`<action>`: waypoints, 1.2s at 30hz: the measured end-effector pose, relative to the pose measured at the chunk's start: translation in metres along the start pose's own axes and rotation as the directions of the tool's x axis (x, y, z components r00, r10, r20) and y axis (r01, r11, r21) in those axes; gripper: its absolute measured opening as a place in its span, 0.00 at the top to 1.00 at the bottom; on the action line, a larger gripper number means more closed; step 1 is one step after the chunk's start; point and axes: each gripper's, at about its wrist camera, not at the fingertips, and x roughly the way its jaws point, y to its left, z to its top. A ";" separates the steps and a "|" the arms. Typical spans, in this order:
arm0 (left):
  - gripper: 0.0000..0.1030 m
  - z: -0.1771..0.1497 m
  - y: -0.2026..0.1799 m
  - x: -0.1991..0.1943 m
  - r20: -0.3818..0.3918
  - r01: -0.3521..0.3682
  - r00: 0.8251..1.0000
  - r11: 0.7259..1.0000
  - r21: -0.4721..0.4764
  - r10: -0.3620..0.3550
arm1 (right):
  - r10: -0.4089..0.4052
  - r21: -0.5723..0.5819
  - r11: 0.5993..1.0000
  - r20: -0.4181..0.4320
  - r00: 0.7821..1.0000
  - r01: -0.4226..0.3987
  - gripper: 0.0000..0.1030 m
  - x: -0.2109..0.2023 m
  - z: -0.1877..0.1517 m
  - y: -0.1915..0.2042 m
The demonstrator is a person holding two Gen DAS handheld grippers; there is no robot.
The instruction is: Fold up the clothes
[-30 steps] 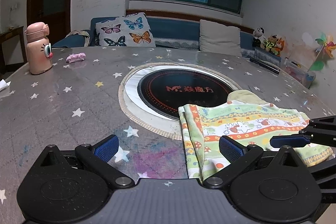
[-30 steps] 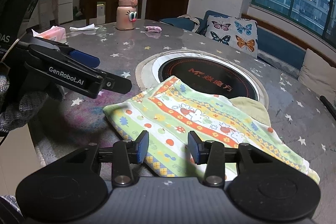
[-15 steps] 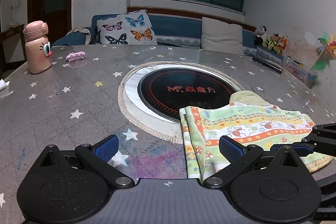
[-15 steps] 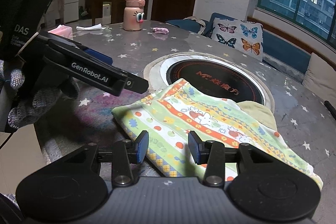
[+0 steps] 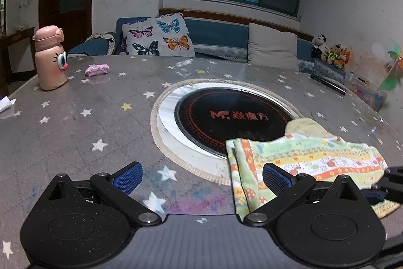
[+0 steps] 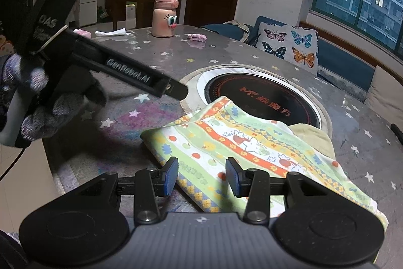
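A folded child's garment with green, orange and white cartoon stripes lies flat on the star-patterned table, partly over the round cooktop; it also shows in the left wrist view. A pale yellow piece sticks out from under it. My left gripper is open and empty above the table, left of the garment's near corner. My right gripper is open and empty, just above the garment's near edge.
A black round cooktop is set in the table's middle. A pink bottle, a pink wrapped thing and white tissue sit at the far left. A sofa with cushions stands behind the table.
Both grippers have drawn back and up from the garment, which now lies a little farther away. The jaws stay open and the garment has not moved.
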 end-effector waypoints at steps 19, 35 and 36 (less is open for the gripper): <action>0.01 0.017 0.019 0.018 -0.090 0.060 0.993 0.985 -0.162 -0.075 | 0.056 -0.166 0.984 -0.024 0.998 -0.059 0.60 0.035 0.015 0.045; 0.07 0.017 0.008 0.043 -0.197 0.200 0.941 0.921 -0.333 -0.275 | 0.069 -0.041 0.997 0.014 0.998 -0.068 0.89 0.026 0.033 0.029; 0.09 0.017 0.008 0.044 -0.201 0.209 0.935 0.913 -0.349 -0.291 | 0.076 -0.024 0.997 0.022 0.997 -0.076 0.90 0.022 0.034 0.026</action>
